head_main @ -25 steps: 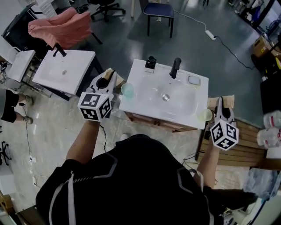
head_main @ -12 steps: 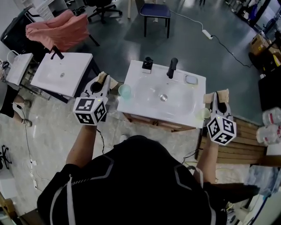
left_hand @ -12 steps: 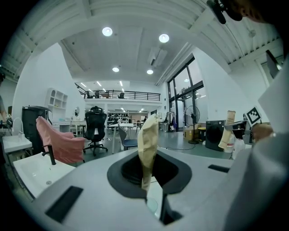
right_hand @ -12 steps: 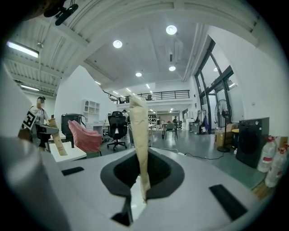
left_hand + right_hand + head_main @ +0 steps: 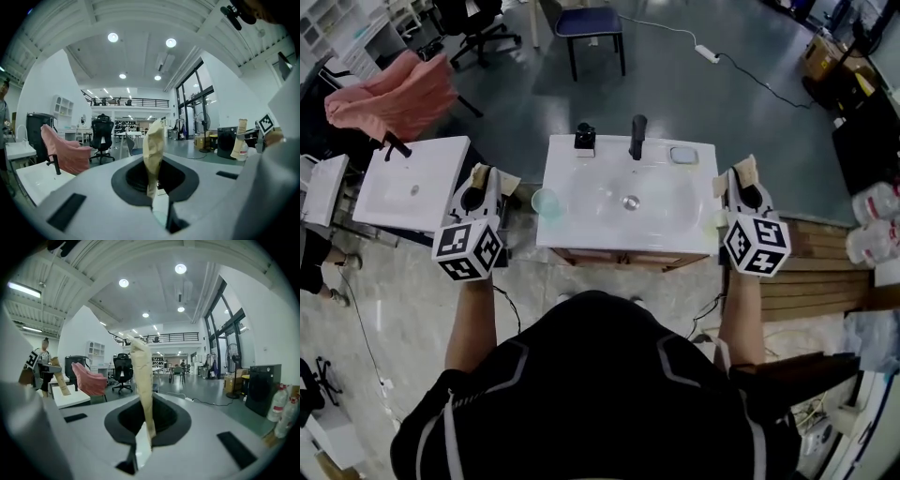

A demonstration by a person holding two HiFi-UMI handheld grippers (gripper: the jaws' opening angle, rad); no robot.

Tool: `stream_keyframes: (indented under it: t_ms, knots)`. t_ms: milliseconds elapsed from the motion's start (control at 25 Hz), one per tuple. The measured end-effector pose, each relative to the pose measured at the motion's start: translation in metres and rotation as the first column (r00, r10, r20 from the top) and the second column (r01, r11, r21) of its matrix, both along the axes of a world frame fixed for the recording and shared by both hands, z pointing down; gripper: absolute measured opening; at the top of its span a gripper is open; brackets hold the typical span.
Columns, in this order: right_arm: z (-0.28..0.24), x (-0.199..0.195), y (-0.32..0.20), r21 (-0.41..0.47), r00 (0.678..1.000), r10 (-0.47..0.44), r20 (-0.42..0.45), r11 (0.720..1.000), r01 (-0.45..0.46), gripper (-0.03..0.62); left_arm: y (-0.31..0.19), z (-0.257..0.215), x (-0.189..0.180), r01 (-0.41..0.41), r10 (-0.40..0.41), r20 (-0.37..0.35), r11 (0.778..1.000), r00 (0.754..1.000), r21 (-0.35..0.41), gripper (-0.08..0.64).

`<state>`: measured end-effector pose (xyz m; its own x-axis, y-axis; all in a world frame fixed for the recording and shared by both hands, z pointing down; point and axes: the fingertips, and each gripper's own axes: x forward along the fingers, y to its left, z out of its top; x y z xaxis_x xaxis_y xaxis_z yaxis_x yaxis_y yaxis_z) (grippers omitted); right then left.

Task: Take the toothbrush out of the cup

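The translucent green plastic cup (image 5: 546,201), toothbrush unseen, stands at four o'clock of the nearer left gripper (image 5: 490,174), whose jaws, like those of the right gripper (image 5: 741,171), are closed on nothing.

I can read no words, numbers or brand names anywhere from here. The only markings I see are black-and-white square patterns on the left cube (image 5: 469,251) and the right cube (image 5: 757,246), and they carry no letters. The bottles (image 5: 869,246) at the right edge show print too small to read.
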<state>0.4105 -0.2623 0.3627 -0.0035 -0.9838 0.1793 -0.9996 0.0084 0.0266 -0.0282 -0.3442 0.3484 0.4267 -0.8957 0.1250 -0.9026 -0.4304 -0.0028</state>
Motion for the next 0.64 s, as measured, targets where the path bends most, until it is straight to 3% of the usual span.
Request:
stream_keyframes:
  t_ms: [640]
  knots:
    - [-0.0007,-0.003,0.0055,-0.002,1.0,0.021,0.015,1.0,-0.021,0.015,0.0051,0.0056,-0.001,-0.008,0.008,-0.015,1.0,1.0,-0.018,0.018]
